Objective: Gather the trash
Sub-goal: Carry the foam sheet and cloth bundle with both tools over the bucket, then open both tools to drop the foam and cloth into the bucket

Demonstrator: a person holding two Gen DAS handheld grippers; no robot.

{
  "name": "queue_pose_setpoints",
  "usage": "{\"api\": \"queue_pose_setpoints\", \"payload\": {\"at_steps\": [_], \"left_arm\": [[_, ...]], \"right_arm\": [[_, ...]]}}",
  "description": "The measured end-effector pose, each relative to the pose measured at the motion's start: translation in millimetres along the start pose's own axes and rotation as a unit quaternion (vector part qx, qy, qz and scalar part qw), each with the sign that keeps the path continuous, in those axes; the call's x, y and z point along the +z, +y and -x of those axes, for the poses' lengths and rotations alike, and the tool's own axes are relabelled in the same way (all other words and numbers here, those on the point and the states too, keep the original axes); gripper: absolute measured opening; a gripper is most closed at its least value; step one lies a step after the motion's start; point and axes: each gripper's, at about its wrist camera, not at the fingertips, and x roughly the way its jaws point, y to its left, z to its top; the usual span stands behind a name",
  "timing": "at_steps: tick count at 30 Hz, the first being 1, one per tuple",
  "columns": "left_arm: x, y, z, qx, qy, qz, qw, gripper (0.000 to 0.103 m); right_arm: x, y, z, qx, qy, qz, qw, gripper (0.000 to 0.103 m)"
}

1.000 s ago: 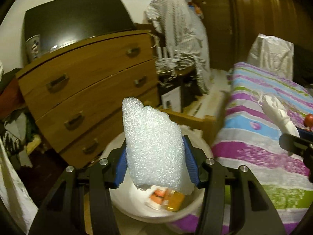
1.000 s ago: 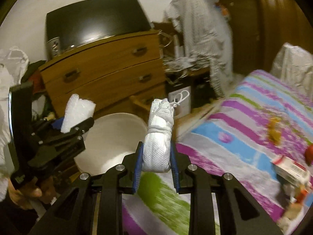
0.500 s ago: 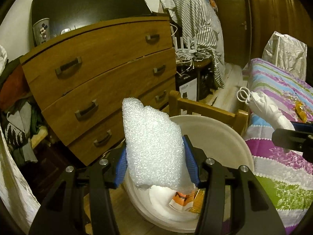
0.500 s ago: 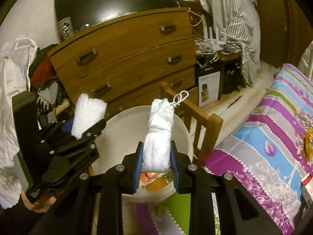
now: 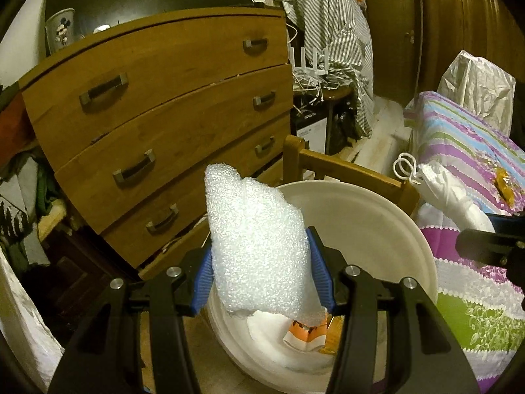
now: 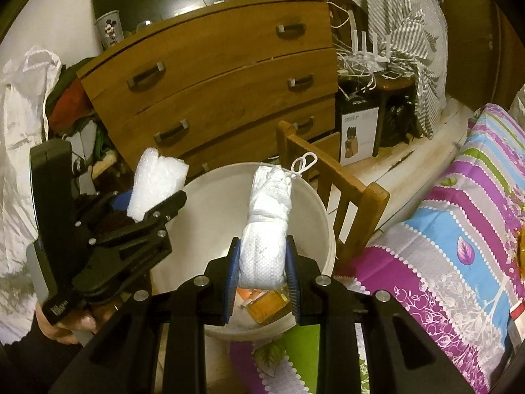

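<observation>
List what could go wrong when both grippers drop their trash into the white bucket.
1. The foam sheet in the left gripper is light and stands near the white bucket's left edge, so it may drift out onto the floor.
2. The rolled white mask in the right gripper has ear loops that could snag on a finger.
3. The two grippers are close over one opening and might bump.

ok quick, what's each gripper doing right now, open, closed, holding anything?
Left gripper: closed on the white foam piece.
Right gripper: closed on the rolled white mask.
</observation>
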Motion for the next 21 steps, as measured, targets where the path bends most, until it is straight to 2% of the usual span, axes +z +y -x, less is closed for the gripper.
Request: {"api": "queue_pose_setpoints", "payload": {"at_steps": [4, 5, 7, 10, 21], "left_arm": [[2.5, 6.9, -8.4, 0.003, 0.008, 0.011, 0.9999, 0.053], [3.2, 9.6, -11.9, 0.008, 0.012, 0.016, 0.9998, 0.056], [3.6, 13.8, -18.5, 0.016, 0.023, 0.023, 0.9993, 0.082], [1.7, 22.1, -20.9, 0.014, 0.027, 0.044, 0.9986, 0.083], [-3.4, 11.9, -13.8, 0.007, 0.021, 0.036, 0.9991, 0.083]], "right_arm": [[3.6, 1.9, -11.5, 0.001, 0.004, 0.005, 1.000, 0.029], [4.6, 2.1, -14.2, 0.000, 0.006, 0.006, 1.000, 0.038], [6.2, 0.2, -17.6, -0.014, -0.001, 0.005, 1.000, 0.052], [8.4, -4.6, -15.3, -0.013, -0.012, -0.008, 1.000, 0.052], [-4.1, -18.5, -0.5, -0.025, -0.032, -0.016, 0.999, 0.052]]}}
